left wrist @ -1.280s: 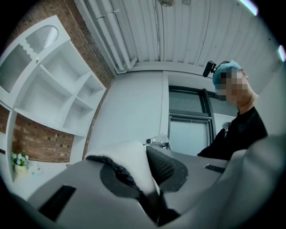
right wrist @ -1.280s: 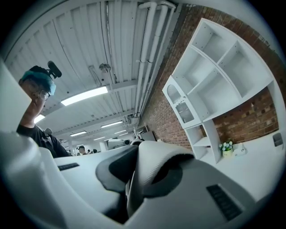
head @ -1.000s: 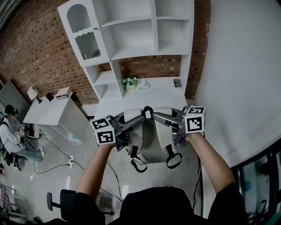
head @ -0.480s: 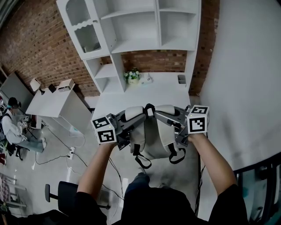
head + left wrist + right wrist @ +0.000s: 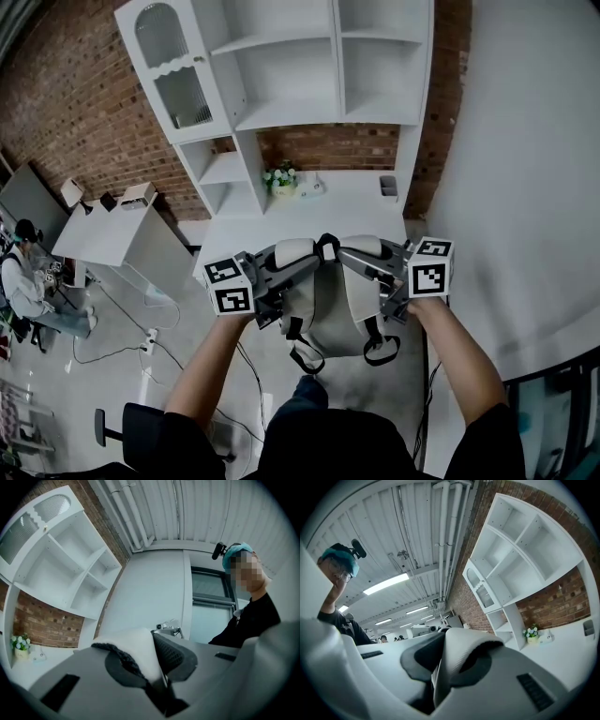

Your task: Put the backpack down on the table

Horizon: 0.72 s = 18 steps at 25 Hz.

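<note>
A light grey backpack [image 5: 325,305] hangs by its two shoulder straps just off the front edge of the white table [image 5: 314,214], its loose strap ends dangling below. My left gripper [image 5: 284,270] is shut on the left strap [image 5: 132,651], which lies pinched between the jaws [image 5: 153,663]. My right gripper [image 5: 367,266] is shut on the right strap [image 5: 461,652], folded over between its jaws [image 5: 440,668]. Both grippers point level toward each other across the top of the pack. The backpack's front side is hidden.
A white shelf unit [image 5: 291,75] rises over the table, backed by brick wall. A small flower pot [image 5: 280,177] and a grey cup [image 5: 387,186] stand at the table's back. A white wall is at right, a second desk [image 5: 103,234] and a seated person [image 5: 21,281] at left.
Both grippers and the backpack have moved forward, closer to the table's front edge. Neither grip on the straps has altered.
</note>
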Tool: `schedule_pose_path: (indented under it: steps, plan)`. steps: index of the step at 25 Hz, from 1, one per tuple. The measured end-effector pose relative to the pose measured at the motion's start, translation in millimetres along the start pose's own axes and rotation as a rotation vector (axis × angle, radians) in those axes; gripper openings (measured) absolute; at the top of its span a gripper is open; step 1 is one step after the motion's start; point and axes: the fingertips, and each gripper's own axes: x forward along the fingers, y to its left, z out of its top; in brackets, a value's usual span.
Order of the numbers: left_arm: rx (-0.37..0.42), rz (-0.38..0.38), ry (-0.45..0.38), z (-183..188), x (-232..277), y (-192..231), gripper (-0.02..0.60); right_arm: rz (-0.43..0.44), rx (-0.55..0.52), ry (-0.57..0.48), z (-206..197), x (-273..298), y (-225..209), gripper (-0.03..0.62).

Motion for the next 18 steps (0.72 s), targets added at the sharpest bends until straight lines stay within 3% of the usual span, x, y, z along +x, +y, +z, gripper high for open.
schedule_pose_path:
  steps: [11, 18]
  plan:
    - [0.051, -0.074, 0.028, 13, 5, 2, 0.061, -0.047, -0.029, -0.025, 14, 0, -2, 0.049]
    - [0.057, -0.085, 0.014, 57, 22, 74, 0.063, -0.072, -0.04, -0.032, 70, 25, -64, 0.049]
